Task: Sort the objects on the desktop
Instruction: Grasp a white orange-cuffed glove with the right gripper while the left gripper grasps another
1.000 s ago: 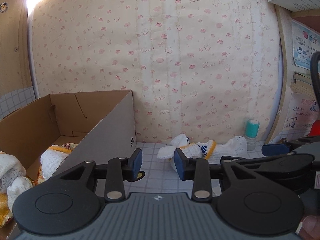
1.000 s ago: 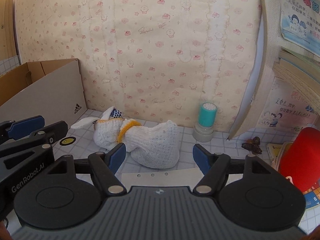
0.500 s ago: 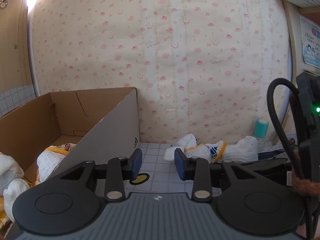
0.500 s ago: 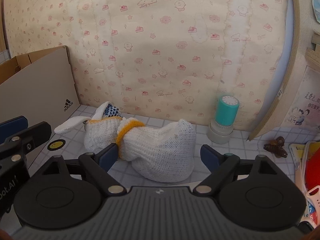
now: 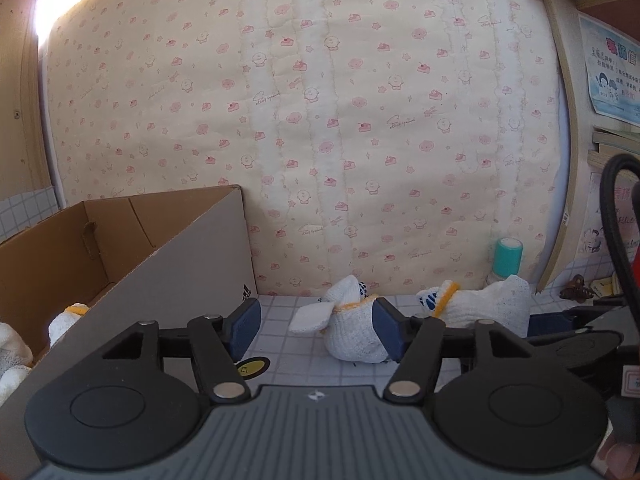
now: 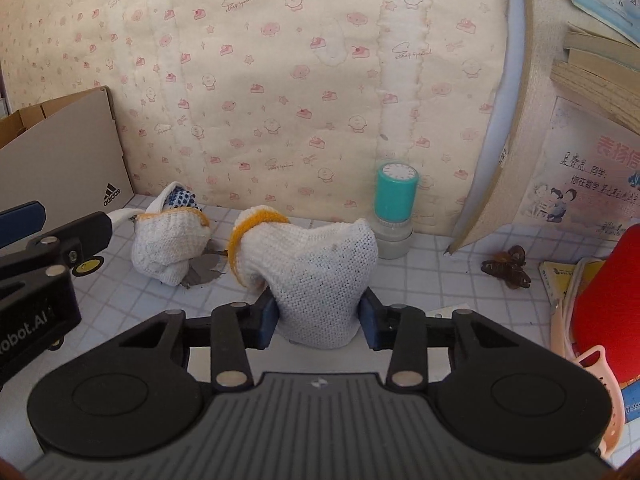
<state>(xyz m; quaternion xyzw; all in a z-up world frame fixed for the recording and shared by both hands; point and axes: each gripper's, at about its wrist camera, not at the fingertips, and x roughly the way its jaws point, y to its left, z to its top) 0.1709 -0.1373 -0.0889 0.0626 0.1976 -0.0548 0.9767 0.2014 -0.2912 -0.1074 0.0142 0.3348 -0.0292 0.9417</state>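
The right gripper [image 6: 320, 322] is clenched on the nearer rolled glove [image 6: 316, 276] at lower centre; the soft knit may slip free when lifted. The left gripper [image 5: 316, 330], jaws just opening and released, brushes the second glove [image 5: 352, 332] at centre with one pad and may nudge it from the cardboard box [image 5: 72, 248] at left.

Left gripper [image 5: 316, 332]: jaws just opened wider, the right pad beside a rolled white glove [image 5: 352, 332] on the checked desk [image 5: 304, 364]. Second glove [image 5: 480, 308] right. Cardboard box [image 5: 132, 264] left. Teal stamp [image 5: 509, 258] far right.
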